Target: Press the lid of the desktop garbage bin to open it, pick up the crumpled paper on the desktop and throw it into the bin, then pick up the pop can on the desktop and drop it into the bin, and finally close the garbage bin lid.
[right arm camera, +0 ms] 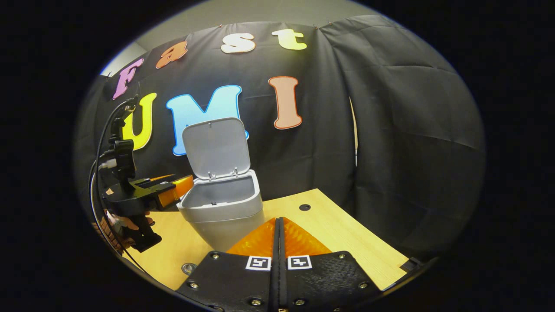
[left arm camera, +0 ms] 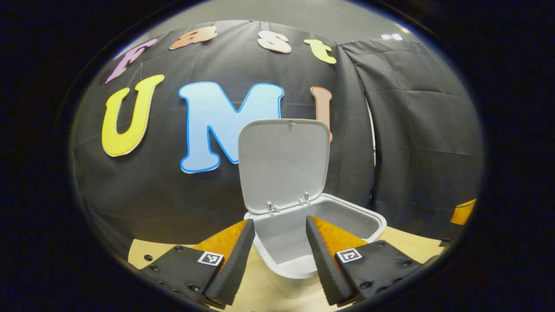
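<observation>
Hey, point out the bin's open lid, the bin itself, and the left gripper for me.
lid [left arm camera: 284, 164], left gripper view, middle of its inner face.
bin [right arm camera: 225, 216], right gripper view, front of its outer wall.
left gripper [left arm camera: 277, 249], left gripper view, midway between its fingers, which stand apart.

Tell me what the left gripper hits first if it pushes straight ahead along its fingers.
Probably the open bin: the left gripper has its fingers spread and aims at the bin's mouth, below the raised lid. It likely meets the near rim or inner wall, though depth is unclear.
</observation>
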Tool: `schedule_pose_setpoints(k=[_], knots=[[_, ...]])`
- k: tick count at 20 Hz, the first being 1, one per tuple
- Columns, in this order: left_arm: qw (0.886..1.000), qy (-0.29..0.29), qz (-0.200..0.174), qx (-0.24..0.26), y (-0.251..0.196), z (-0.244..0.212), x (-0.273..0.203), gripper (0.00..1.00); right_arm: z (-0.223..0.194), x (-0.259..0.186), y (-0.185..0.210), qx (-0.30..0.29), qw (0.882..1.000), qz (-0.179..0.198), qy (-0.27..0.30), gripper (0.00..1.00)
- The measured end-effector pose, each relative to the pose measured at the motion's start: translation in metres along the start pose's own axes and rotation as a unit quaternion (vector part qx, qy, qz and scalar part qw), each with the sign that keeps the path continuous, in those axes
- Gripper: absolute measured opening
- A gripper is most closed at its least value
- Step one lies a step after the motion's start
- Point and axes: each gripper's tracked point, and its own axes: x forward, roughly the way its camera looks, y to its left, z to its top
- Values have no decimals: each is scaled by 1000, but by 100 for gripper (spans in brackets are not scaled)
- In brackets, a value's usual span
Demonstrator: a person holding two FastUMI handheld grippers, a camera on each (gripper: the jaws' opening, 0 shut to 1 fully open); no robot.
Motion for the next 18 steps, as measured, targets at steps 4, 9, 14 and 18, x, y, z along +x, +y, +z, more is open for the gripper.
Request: schedule_pose_setpoints(k=[4, 9, 14, 18], knots=[[1000, -1, 23, -8, 22, 1, -21, 84, -1, 7, 20, -6, 1000, 24, 3, 0], [997, -3, 69, -21, 63, -2, -57, 95, -8, 15, 55, -15, 998, 66, 11, 0], [991, -1, 132, -23, 114, -8, -100, 95, -19, 24, 94, -31, 993, 111, 25, 0], [985, 5, 170, -27, 147, -17, -130, 95, -31, 30, 121, -45, 988, 142, 40, 0]])
